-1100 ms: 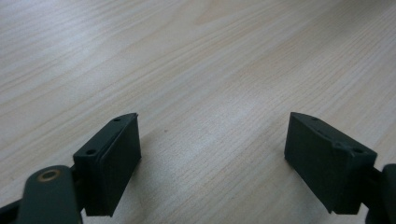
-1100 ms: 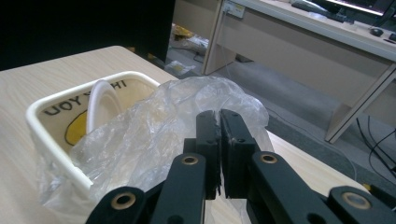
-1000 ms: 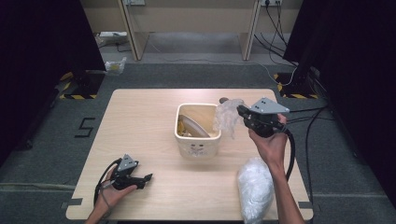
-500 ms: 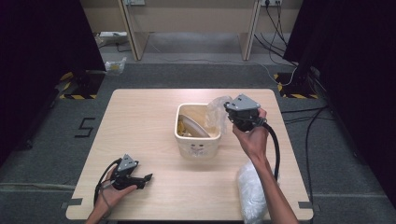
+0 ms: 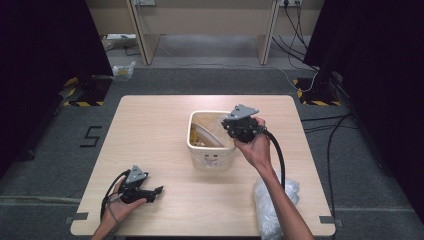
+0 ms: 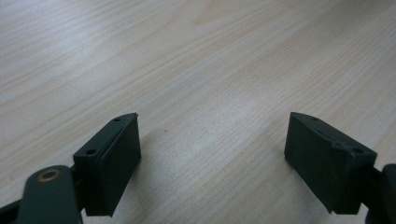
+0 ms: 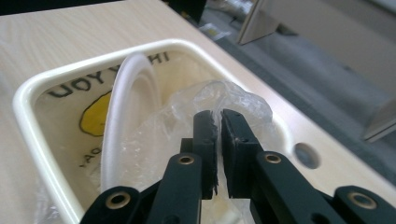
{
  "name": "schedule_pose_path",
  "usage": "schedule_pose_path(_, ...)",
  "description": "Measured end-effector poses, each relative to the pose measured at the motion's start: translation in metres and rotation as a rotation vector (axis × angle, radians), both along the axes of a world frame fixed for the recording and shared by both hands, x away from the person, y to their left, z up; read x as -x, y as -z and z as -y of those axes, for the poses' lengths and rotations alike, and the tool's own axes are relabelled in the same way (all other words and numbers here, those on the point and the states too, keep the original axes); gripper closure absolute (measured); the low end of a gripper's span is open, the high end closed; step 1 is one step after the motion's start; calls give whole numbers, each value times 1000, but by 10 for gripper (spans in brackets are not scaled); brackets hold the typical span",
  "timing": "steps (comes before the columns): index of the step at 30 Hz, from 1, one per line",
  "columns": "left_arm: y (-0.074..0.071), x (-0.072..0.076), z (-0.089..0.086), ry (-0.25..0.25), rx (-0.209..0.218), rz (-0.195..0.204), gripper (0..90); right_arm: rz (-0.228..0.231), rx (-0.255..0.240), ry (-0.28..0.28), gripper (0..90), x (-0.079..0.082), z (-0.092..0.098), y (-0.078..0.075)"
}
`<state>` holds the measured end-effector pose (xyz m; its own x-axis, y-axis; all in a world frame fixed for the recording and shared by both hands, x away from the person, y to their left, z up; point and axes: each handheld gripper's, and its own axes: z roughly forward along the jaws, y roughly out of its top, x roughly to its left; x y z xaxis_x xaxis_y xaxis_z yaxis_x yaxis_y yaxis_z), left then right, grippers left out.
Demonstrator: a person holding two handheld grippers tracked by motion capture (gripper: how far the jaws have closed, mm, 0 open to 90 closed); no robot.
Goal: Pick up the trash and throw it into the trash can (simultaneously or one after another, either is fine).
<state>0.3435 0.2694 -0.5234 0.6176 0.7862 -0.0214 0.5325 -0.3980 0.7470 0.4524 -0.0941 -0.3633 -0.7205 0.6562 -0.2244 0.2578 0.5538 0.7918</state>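
Clear plastic bag (image 7: 219, 100): crumpled, thin film, pinched between the jaws of the right gripper (image 7: 218, 140); it hangs over the right half of the bin's opening, partly inside it. In the high view the bag sits under the gripper and cannot be made out.

Right gripper (image 5: 239, 126): held in the person's right hand (image 5: 256, 146), over the right rim of the bin; jaws nearly together, clamped on the bag film; they have just eased open by a hair, the film remaining between them.

Cream bin (image 5: 196, 146): rectangular, open-topped, centre of the desk; dark lettering and a yellow mark printed on an inner wall. A white round plate (image 7: 122, 116) stands on edge inside, in the left part, just beside the bag.

Second clear bag (image 5: 272, 200): crumpled heap, near right of the desk, partly behind the right forearm.

Left gripper (image 5: 152, 192): near left corner, low over the bare wood, held in the left hand (image 5: 122, 200); jaws wide apart, nothing between them.

Desk (image 5: 150, 130): pale wood grain.
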Motion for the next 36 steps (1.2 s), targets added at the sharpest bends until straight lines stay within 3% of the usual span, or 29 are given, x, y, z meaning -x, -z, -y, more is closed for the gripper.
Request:
schedule_pose_path(6,0,0,0,0,0,0,176,-53,-1,0,753,-3,0,9)
schedule_pose_path(12,0,0,0,0,0,0,176,-38,-103,18,607,2,11,-5)
schedule_pose_path(20,0,0,0,0,0,0,175,-16,-156,62,508,10,30,-18)
schedule_pose_path(27,0,0,0,0,0,0,176,0,-170,91,491,16,44,-24)
schedule_pose_path(36,0,0,0,0,0,0,175,3,-189,135,349,40,71,-23)
